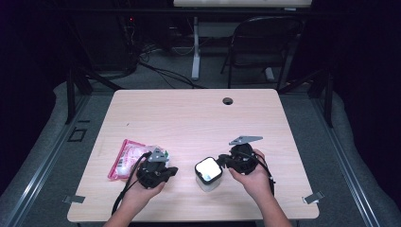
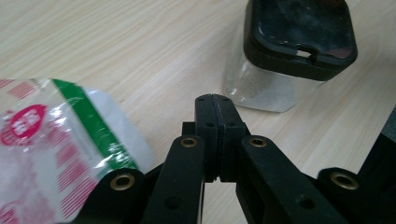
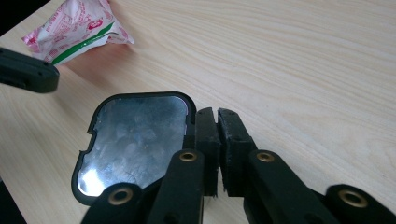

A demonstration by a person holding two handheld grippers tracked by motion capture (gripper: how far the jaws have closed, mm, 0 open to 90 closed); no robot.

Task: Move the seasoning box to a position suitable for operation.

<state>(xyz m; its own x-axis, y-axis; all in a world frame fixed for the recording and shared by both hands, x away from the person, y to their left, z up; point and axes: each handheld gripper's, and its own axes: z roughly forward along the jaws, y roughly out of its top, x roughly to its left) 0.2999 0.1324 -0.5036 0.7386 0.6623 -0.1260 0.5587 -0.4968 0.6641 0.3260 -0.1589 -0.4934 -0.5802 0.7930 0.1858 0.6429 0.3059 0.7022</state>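
A clear square jar with a black-rimmed lid stands near the table's front edge, between my two grippers. My left gripper sits just left of it, jaws shut with nothing between them; in its own view the left gripper points at the jar, a short way off. A pink, white and green plastic bag lies to its left, seen close up as the bag. My right gripper rests against the jar's right side. Its jaws are shut and hold nothing, beside the lid.
The light wooden table has a cable hole near its far edge. A folding chair and a desk leg stand beyond the table. Metal clips sit at the front corners. The bag lies past the left gripper's jaw.
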